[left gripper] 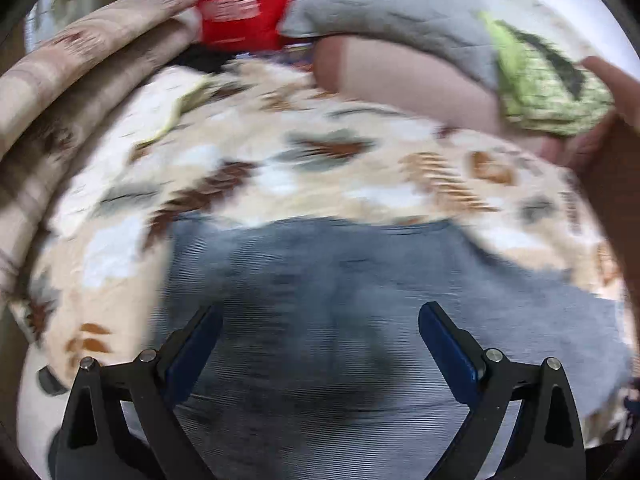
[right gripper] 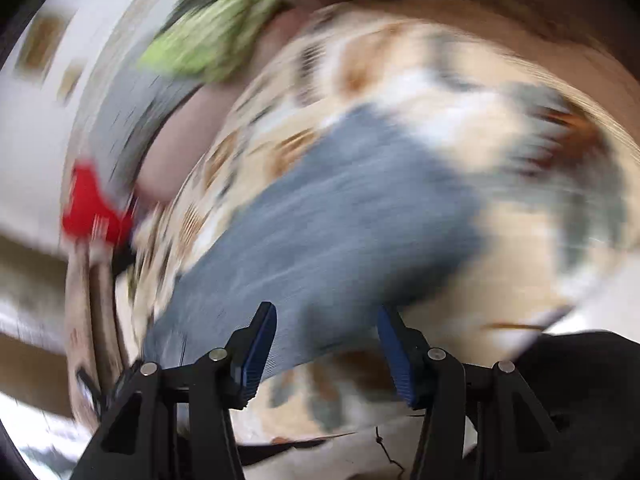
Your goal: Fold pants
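You have one pair of blue-grey pants (left gripper: 320,300) on the leaf-patterned bedsheet (left gripper: 280,168). Your left hand-held gripper (left gripper: 320,340) and right hand-held gripper (right gripper: 327,340) both stand apart above it, holding nothing.

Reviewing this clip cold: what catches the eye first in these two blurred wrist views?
The blue-grey pants dominate, lying on a cream leaf-print blanket directly ahead of both grippers. The left gripper and right gripper both show jaws spread apart, holding nothing. Behind, a red item and a lime-green patterned cloth stand out against a grey pillow.
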Motion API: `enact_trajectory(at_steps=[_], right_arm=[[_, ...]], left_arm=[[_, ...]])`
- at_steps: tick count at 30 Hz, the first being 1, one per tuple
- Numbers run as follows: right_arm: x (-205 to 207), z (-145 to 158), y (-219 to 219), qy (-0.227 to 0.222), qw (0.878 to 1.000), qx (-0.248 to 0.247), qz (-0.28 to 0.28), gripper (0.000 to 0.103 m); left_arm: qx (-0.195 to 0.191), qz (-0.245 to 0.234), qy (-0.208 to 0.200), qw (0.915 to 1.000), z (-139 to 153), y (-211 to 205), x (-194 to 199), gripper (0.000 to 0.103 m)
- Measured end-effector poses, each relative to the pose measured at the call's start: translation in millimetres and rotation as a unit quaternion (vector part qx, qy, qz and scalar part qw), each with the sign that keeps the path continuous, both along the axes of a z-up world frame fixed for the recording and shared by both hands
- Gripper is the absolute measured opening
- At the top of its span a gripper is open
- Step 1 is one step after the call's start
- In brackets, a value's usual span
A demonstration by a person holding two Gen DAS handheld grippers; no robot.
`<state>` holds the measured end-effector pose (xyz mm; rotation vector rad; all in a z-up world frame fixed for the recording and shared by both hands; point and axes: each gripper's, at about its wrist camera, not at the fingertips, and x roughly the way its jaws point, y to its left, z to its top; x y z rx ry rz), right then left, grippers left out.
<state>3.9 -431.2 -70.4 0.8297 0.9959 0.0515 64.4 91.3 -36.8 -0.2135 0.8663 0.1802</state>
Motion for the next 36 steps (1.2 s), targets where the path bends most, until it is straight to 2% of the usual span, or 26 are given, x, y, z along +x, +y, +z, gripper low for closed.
enact_trajectory(at_steps=[3,6,8,11,14,18,32,36], right_arm=[[-6,-14,-31,0.015,0.998,0.036,-0.041,0.058],[2,-26,-41,0.015,0.996,0.07,-0.047,0.058],[10,-31,-43,-0.004,0.995,0.091,-0.047,0.058],[21,-45,-43,0.003,0.991,0.121,-0.062,0.058],[26,-43,-38,0.002,0.992,0.11,-0.056,0.062],[26,-47,-39,0.001,0.99,0.122,-0.063,0.062],[26,-42,-40,0.012,0.991,0.109,-0.071,0.064],[23,-30,-39,0.007,0.994,0.085,-0.07,0.064]], left_arm=[[-0.034,-0.064,0.006,0.9974,1,-49,10,0.098],[-0.039,-0.115,0.029,0.9922,-12,-99,19,0.098],[-0.031,-0.125,0.048,0.9905,-23,-121,23,0.098],[-0.022,-0.128,0.059,0.9898,-32,-139,24,0.098],[-0.015,-0.125,0.066,0.9899,-37,-147,25,0.098],[-0.005,-0.128,0.072,0.9892,-40,-151,29,0.098],[-0.004,-0.132,0.074,0.9884,-41,-154,34,0.098],[-0.003,-0.148,0.065,0.9869,-35,-166,33,0.098]])
